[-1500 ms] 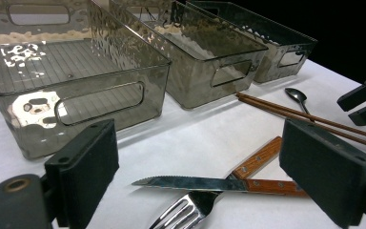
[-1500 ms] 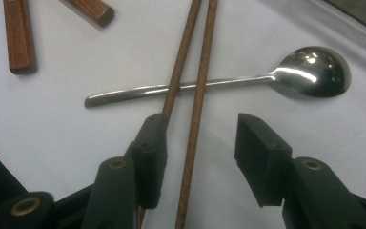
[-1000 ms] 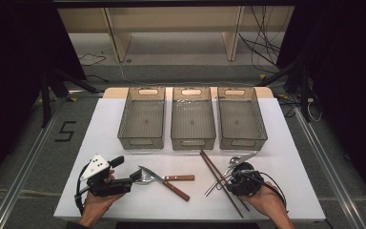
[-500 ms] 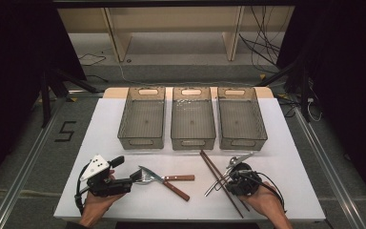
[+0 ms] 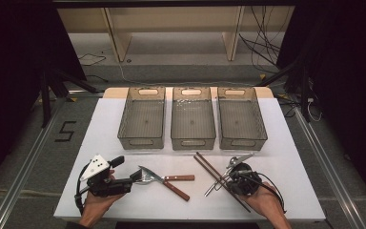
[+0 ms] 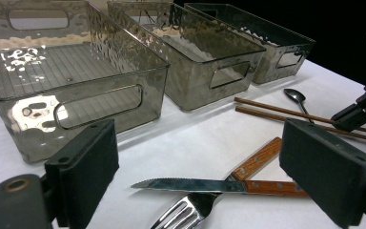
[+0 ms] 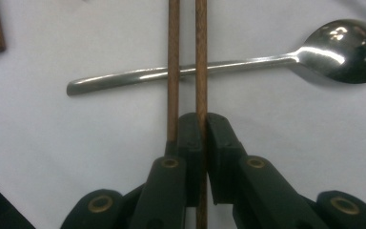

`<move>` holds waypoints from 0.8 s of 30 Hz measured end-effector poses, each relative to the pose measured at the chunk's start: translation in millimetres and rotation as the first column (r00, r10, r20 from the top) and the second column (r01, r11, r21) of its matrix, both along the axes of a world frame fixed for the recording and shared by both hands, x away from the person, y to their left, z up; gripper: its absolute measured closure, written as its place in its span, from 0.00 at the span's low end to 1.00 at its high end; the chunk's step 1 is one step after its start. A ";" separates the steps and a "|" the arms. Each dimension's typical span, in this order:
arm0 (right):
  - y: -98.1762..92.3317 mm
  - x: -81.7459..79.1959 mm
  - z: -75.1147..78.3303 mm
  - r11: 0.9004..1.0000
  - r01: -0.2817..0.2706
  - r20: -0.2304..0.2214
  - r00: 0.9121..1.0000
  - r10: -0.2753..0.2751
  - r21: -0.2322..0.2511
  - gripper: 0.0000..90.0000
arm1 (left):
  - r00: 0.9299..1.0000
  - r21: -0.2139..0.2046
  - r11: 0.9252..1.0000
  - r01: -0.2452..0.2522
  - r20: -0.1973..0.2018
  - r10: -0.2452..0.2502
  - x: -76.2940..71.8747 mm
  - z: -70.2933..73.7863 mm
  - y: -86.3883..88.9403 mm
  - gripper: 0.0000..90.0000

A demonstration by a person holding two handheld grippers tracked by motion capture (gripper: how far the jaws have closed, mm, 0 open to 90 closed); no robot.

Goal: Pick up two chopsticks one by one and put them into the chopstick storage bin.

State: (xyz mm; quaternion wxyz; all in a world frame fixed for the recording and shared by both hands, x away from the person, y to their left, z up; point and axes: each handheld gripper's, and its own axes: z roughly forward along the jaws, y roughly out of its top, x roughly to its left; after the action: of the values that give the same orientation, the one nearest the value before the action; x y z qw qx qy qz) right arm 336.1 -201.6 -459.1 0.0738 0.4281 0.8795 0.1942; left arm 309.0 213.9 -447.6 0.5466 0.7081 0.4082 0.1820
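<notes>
Just clamped the right gripper shut on one chopstick, other chopstick left outside, so ready to lift.

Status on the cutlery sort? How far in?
Done: nothing yet, all three bins look empty. In hand: the right gripper has just been closing and now pinches one chopstick; the second chopstick sits outside its fingers. The left gripper is open around the knife and fork. Left: chopsticks, spoon, knife and fork all lie on the table.
</notes>
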 end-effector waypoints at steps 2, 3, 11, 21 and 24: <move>-0.3 -0.7 2.6 1.000 -0.001 0.012 1.000 0.001 0.004 0.95 | 1.000 0.001 1.000 -0.001 -0.001 0.001 0.1 -0.1 0.0 0.14; -0.9 -0.9 4.0 1.000 -0.005 0.015 1.000 0.005 0.007 0.95 | 1.000 0.001 1.000 -0.001 -0.001 0.001 0.1 -0.1 0.0 0.14; -1.5 -2.7 12.1 1.000 -0.005 0.057 0.998 0.004 0.028 0.95 | 1.000 0.001 1.000 -0.002 -0.003 0.002 0.3 -0.2 0.1 0.14; 2.8 -1.7 19.8 0.998 -0.018 0.100 0.995 0.011 0.063 0.95 | 1.000 -0.009 1.000 0.000 -0.015 0.000 0.8 0.4 -0.3 0.14; 7.0 -0.8 23.0 0.996 -0.026 0.113 0.993 0.016 0.083 0.95 | 1.000 -0.016 1.000 -0.002 -0.019 0.002 0.9 0.6 -1.1 0.14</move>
State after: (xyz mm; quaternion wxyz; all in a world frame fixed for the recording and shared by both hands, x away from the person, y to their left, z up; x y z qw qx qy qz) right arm 335.3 -194.5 -436.1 0.1031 0.4099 0.8694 0.2559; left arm 309.9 212.8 -447.0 0.5480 0.7050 0.4157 0.1724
